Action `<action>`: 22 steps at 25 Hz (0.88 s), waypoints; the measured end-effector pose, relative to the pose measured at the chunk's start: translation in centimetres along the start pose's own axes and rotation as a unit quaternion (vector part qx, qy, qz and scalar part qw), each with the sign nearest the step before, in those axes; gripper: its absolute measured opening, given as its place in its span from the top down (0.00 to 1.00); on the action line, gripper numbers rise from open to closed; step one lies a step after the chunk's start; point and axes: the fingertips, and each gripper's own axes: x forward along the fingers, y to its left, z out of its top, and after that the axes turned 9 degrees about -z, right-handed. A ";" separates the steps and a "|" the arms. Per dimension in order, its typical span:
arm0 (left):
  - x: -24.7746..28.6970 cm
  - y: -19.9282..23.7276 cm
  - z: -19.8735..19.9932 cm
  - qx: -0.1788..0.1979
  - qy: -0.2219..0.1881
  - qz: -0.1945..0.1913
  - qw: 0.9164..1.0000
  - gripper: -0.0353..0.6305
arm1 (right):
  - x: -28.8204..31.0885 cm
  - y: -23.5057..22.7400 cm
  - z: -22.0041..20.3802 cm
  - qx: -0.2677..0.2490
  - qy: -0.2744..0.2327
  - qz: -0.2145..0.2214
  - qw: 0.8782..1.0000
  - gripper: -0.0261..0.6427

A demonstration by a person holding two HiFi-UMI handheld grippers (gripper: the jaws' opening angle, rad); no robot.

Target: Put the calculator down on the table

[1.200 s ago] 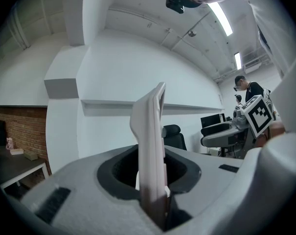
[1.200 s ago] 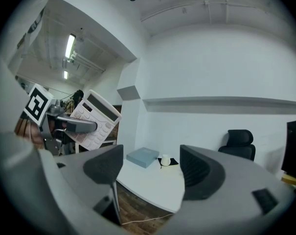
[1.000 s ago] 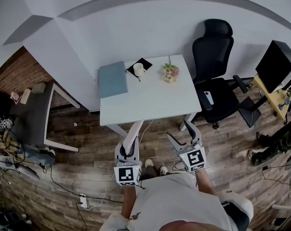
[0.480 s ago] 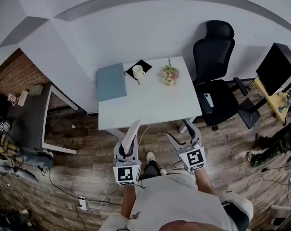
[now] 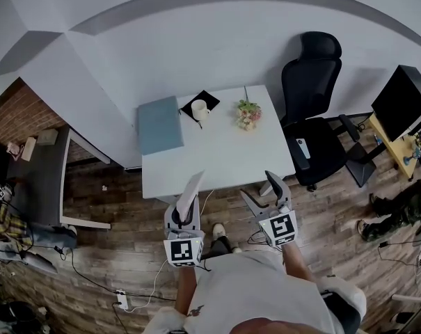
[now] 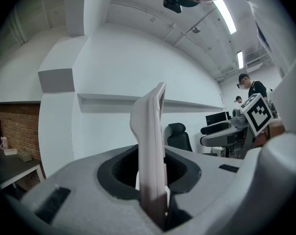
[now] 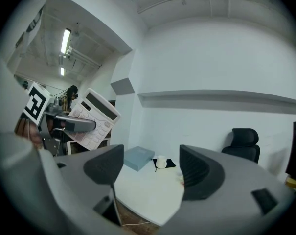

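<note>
1. A person stands just short of a white table (image 5: 224, 160) and holds a calculator (image 5: 191, 190) upright in the left gripper (image 5: 185, 213). Its jaws are clenched on the calculator's lower end. The calculator is in the air by the table's front edge and rests on nothing.
2. The right gripper (image 5: 259, 188) carries nothing. Its jaws stand apart, and only the tabletop shows between them.
3. To set it down well, the calculator probably needs to be carried over the bare front half of the table. That keeps it clear of the blue book (image 5: 159, 124), the cup (image 5: 200, 108) and the flowers (image 5: 248, 113) along the far side. It should then be tipped from upright to flat, keys up, and lowered until its back rests on the top before the jaws let go. Let go on its edge, it would likely topple.
4. The left gripper view shows the calculator edge-on, a thin slab pinched low between the jaws, and shows none of the tabletop. The right gripper view shows the keys and display facing it, with the table ahead. Only the head view shows the gap between person and table, and the office chair (image 5: 311, 110) to the right.
</note>
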 end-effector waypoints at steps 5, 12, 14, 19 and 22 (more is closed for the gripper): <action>1.7 2.1 -0.1 0.000 -0.003 -0.007 1.000 0.80 | 2.5 0.0 0.1 -0.006 0.005 -0.005 1.000 0.43; 3.6 4.7 -0.4 -0.004 -0.001 -0.015 1.000 0.80 | 5.5 0.1 0.3 -0.011 0.010 -0.013 1.000 0.44; 4.0 5.2 -0.6 -0.005 -0.001 -0.018 1.000 0.80 | 6.0 0.1 0.1 -0.014 0.009 -0.016 1.000 0.44; 5.3 7.0 -0.4 -0.003 -0.004 -0.027 1.000 0.80 | 8.0 0.6 0.6 -0.013 0.016 -0.021 1.000 0.44; 6.0 8.2 -0.7 -0.004 -0.003 -0.034 0.999 0.80 | 9.2 0.8 0.6 -0.016 0.013 -0.026 0.999 0.44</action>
